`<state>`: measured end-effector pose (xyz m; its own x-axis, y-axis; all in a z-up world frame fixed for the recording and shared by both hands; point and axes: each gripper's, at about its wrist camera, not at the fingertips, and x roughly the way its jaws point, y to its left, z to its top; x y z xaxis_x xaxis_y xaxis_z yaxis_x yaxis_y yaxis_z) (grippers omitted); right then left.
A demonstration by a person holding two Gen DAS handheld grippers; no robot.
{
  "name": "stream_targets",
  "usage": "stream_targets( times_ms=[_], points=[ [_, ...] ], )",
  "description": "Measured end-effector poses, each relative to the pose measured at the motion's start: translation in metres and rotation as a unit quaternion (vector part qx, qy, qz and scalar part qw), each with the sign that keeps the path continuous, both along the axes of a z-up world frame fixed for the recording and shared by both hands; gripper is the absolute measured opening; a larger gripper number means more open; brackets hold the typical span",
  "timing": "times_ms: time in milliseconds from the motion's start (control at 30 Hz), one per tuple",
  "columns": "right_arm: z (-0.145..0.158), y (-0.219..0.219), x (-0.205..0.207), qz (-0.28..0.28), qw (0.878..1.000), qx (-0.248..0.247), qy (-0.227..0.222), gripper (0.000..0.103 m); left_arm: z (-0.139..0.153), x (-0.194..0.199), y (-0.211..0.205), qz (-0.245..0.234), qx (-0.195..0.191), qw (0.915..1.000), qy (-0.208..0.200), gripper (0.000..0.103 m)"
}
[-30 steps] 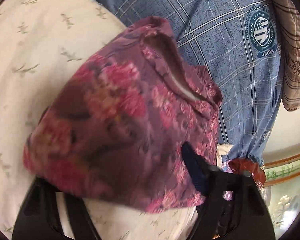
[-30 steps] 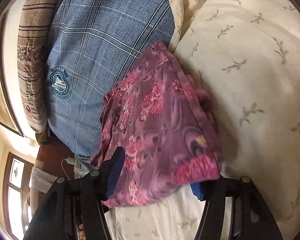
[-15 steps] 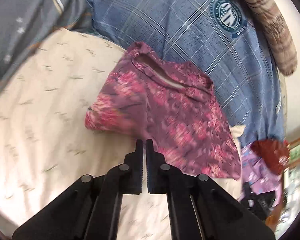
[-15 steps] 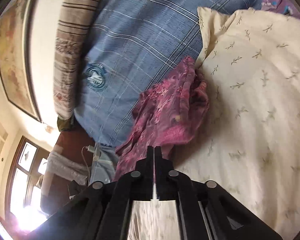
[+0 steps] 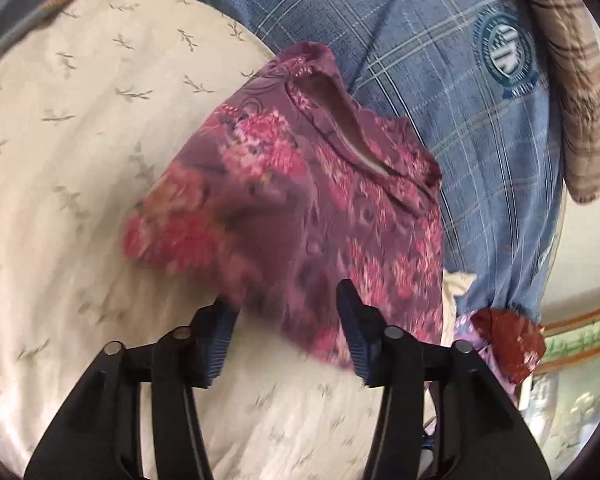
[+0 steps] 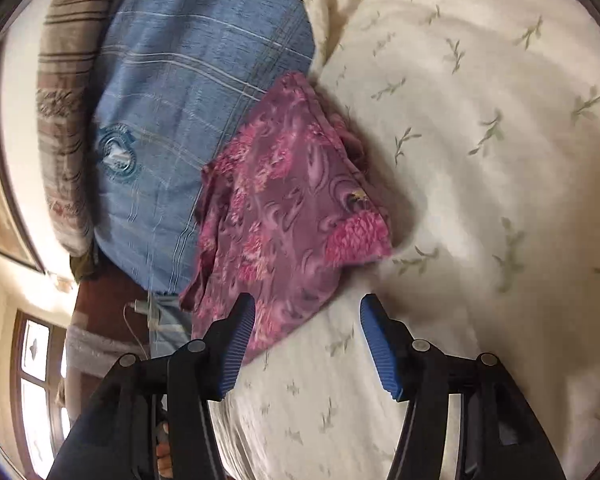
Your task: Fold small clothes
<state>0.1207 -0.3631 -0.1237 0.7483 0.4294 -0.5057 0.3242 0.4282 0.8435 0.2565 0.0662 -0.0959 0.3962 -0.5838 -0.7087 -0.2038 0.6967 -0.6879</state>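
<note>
Surface: cream leaf-print bedding (image 5: pixel 80 160) is being spread under both grippers.
Garment: purple floral garment (image 5: pixel 300 208) is being left lying ahead.
Left gripper (image 5: pixel 286 332): jaws being opened, gripping nothing.
Right gripper (image 6: pixel 306 340): jaws being opened, gripping nothing.
Room: blue plaid pillow (image 6: pixel 188 80) is being propped beyond.

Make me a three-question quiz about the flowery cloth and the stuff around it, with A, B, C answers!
1. Where does the purple floral garment lie?
A. on the cream bedcover and blue plaid pillow
B. on the floor
C. on a chair

2. What colour is the badge on the blue plaid pillow?
A. yellow
B. teal
C. orange

3. Is the left tool pinching the garment?
A. yes, tightly
B. it is out of sight
C. no, its jaws are opening

Answers: A, it straddles the cream bedcover and the pillow; B, the round emblem is teal; C, the pads stand apart, nothing pressed.
</note>
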Motion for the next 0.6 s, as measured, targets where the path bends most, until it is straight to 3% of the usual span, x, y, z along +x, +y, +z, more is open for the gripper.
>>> stream_targets(
  times_ms=[133, 167, 200, 267, 400, 500, 600],
  points=[
    [0.001, 0.002, 0.034, -0.032, 0.999, -0.020, -0.028, 0.051, -0.016, 0.034, -0.011, 0.010, 0.005, 0.9998, 0.017, 0.056],
    [-0.002, 0.002, 0.043, -0.032, 0.999, -0.013, -0.025, 0.026, -0.013, 0.041, -0.015, 0.009, 0.017, 0.9998, 0.011, 0.046],
    [-0.007, 0.001, 0.054, -0.027, 0.999, -0.003, -0.017, 0.005, -0.011, 0.047, -0.021, -0.002, 0.029, 0.9995, 0.010, 0.014],
    [-0.007, -0.002, 0.061, -0.025, 0.999, 0.011, -0.023, 0.004, -0.003, 0.049, -0.026, -0.011, 0.044, 0.9989, 0.007, 0.015],
    [0.024, -0.005, 0.046, -0.002, 0.996, 0.014, -0.091, 0.004, 0.032, 0.022, -0.029, -0.017, 0.071, 0.9961, -0.048, 0.015],
    [0.049, -0.005, 0.023, 0.018, 0.992, 0.019, -0.124, 0.004, 0.056, -0.012, -0.027, -0.026, 0.071, 0.9944, -0.073, 0.015],
    [0.066, -0.001, -0.020, 0.044, 0.989, 0.024, -0.140, 0.004, 0.065, -0.055, -0.014, -0.046, 0.060, 0.9948, -0.069, 0.015]
  ],
)
